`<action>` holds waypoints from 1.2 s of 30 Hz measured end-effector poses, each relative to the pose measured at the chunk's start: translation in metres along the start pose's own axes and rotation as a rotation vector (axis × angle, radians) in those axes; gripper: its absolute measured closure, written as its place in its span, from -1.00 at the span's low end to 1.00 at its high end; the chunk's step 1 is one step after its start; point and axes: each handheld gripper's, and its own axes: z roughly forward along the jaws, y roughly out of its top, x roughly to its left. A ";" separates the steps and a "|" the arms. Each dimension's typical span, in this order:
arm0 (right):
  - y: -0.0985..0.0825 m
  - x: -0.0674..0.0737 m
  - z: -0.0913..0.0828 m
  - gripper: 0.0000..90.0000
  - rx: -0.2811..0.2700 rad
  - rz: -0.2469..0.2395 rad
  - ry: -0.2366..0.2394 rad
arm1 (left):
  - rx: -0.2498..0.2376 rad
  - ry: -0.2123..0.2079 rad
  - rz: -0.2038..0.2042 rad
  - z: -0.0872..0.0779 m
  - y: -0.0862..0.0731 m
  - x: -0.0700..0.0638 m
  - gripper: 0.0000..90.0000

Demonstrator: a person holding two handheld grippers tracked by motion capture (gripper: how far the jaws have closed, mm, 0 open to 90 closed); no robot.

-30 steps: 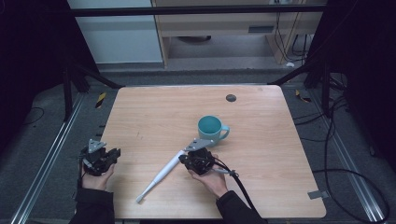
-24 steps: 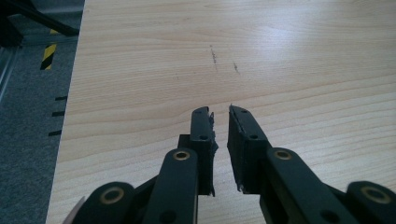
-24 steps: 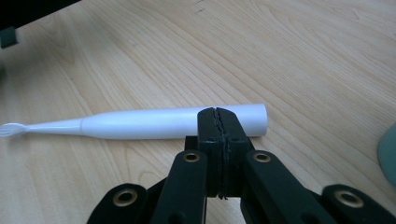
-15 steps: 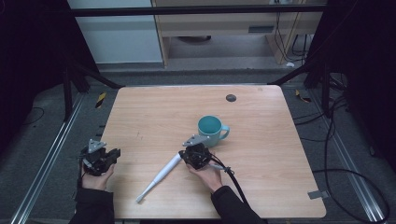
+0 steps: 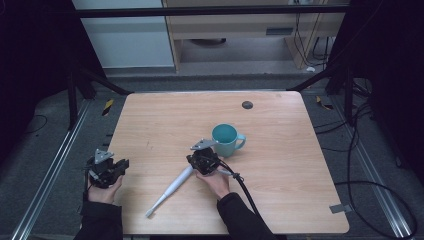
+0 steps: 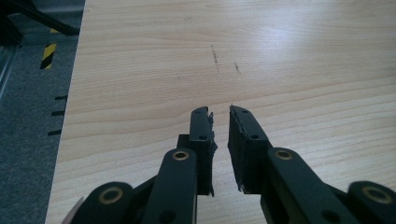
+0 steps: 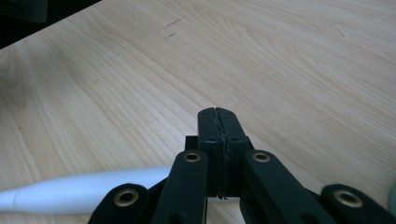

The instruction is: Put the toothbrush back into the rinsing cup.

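I'm sitting with the right gripper [image 5: 204, 161] near the middle of the table [image 5: 300, 175], jaws pressed fully together with nothing between them — in the right gripper view the two black pads are meeting flush over bare wood. The white electric toothbrush [image 5: 172, 190] is lying flat just to its left, thick end right beside the gripper, thin end pointing toward the near left edge. Whether the gripper body is touching it, I can't tell.

The left gripper [image 5: 107, 169] is hovering over the near left corner, well apart from everything. Its jaws are standing a narrow slit apart, holding nothing.

Handling-wise (just my read), the toothbrush is looking like smooth hard plastic — stiff, light, a bit slippery, and round enough that it's probably going to roll if nudged. I'm thinking the thick part of the handle is the place to clamp, squeezing across it, not the tapered neck.

The teal mug [image 5: 226, 138] is standing upright just beyond the right gripper, handle to the right — likely ceramic, so no bumping.

Labels: I'm not making out any brand or writing on the toothbrush or mug.
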 end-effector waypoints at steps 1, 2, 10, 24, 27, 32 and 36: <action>0.000 -0.001 0.002 1.00 0.002 0.000 -0.003 | 0.000 -0.001 -0.003 0.000 0.000 0.000 0.76; 0.001 -0.001 0.003 1.00 0.003 0.001 -0.002 | 0.000 0.000 0.001 0.000 0.000 0.000 0.76; -0.002 -0.004 0.014 1.00 0.038 -0.007 -0.012 | -0.001 0.000 -0.004 0.000 0.000 0.001 0.76; -0.007 -0.009 0.011 0.99 0.096 -0.020 -0.034 | -0.008 0.000 -0.007 -0.002 0.001 0.001 0.76; -0.008 -0.007 0.008 1.00 0.099 -0.028 -0.030 | -0.010 0.000 -0.011 -0.002 0.001 0.002 0.76; -0.012 -0.008 0.004 0.99 0.116 -0.030 -0.037 | -0.016 0.000 -0.014 -0.003 0.001 0.002 0.76; -0.016 -0.008 0.000 0.99 0.125 -0.032 -0.036 | -0.017 0.002 -0.016 -0.003 0.001 0.002 0.77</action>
